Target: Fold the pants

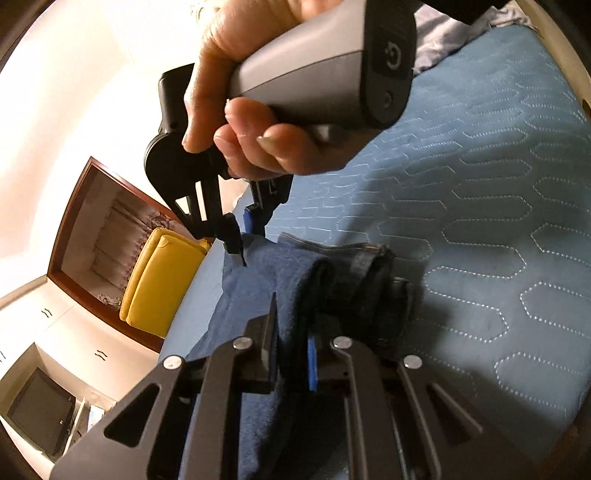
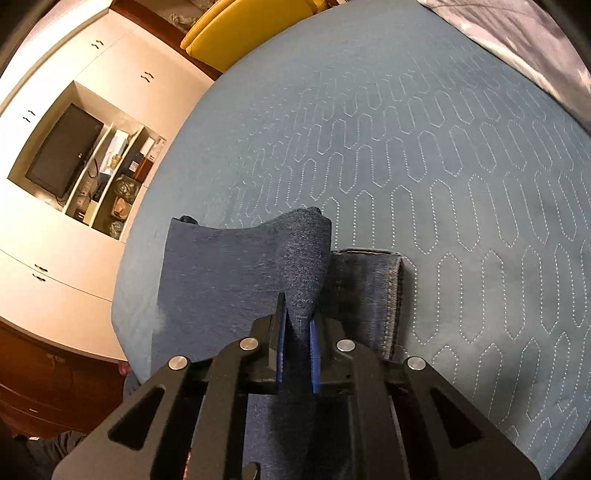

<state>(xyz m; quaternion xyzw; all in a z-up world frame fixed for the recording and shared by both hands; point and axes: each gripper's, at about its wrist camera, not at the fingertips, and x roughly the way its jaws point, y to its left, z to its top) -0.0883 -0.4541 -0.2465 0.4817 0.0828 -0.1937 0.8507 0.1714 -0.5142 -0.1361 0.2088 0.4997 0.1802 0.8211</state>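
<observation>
Pants (image 2: 236,273) on quilted bed (image 2: 424,155), part-folded. Right tongs (image 2: 297,343) nearly closed, pinching a raised fabric ridge; left tongs (image 1: 291,354) likewise clamp cloth. Fold in progress, apparently. Next: carry both gripped edges forward together, lay flat.

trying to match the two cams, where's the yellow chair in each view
Left wrist: yellow chair at middle left, beyond the bed's edge, left of the pants.
Right wrist: yellow chair at the top edge, left of centre.
Shared landmark: the blue quilted bedspread.
</observation>
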